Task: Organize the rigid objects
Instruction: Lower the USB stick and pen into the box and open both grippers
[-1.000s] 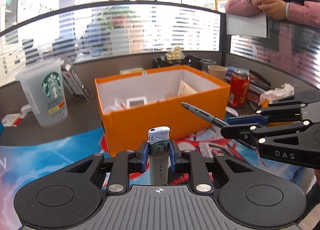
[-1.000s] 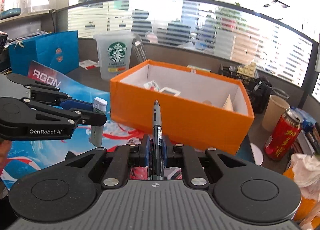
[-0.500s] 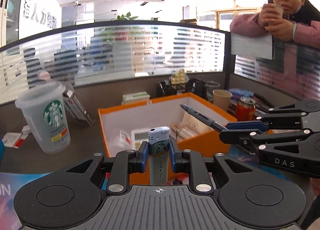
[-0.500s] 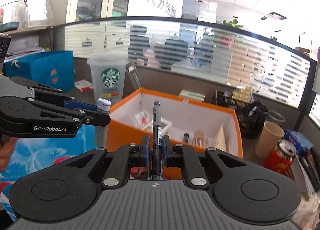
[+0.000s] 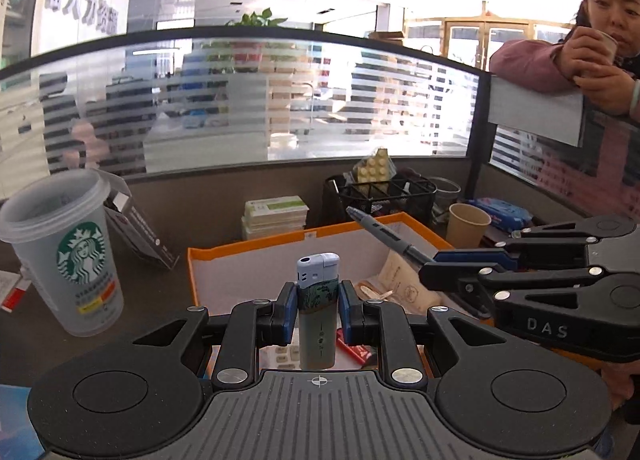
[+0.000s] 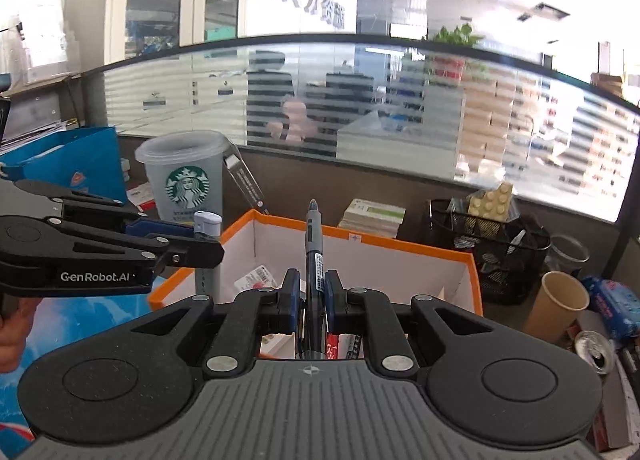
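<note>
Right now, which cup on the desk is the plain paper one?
The brown paper cup, open and unprinted, right of the orange box beside the black mesh organizer. The other, the Starbucks cup, is translucent plastic with a green logo.

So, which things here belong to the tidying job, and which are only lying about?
Belong to the job:
- lighter, held in the left tongs
- pen, held in the right tongs
- orange box

Lying about:
- Starbucks cup
- paper cup
- red can
- mesh basket
</note>
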Available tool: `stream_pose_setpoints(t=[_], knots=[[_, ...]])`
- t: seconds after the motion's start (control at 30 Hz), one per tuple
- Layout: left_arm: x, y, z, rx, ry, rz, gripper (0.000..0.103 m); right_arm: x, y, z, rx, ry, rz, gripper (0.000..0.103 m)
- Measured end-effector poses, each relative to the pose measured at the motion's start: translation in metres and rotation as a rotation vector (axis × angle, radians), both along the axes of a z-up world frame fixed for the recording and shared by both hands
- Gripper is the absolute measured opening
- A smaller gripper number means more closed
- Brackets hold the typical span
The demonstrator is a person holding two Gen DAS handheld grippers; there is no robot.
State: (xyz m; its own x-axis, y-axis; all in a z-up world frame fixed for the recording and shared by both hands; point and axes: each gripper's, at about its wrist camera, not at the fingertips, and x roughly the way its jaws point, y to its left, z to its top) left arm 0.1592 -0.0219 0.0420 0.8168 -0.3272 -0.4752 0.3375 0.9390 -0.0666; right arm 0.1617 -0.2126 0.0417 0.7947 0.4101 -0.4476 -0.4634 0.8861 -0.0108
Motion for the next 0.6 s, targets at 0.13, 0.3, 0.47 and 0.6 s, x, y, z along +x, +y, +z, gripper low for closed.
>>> stream_pose_setpoints(t=[0.13,0.3,0.47,0.6], knots=[[0.022,-0.005,-0.012,-0.011,0.039,0.009,0.02,0.024,0.002,-0.013,-0.012,0.043,-0.008,0.012],[0.041,-0.011,-0.03,0.002,0.094,0.012,0.02,0.047,0.005,-0.032,-0.042,0.097,-0.019,0.012],[0.052,-0.013,-0.043,0.012,0.139,0.016,0.02,0.063,0.009,-0.049,-0.093,0.148,-0.02,0.012],[0.059,-0.017,-0.05,0.032,0.165,0.015,0.02,0.073,0.013,-0.059,-0.124,0.188,-0.014,0.012]])
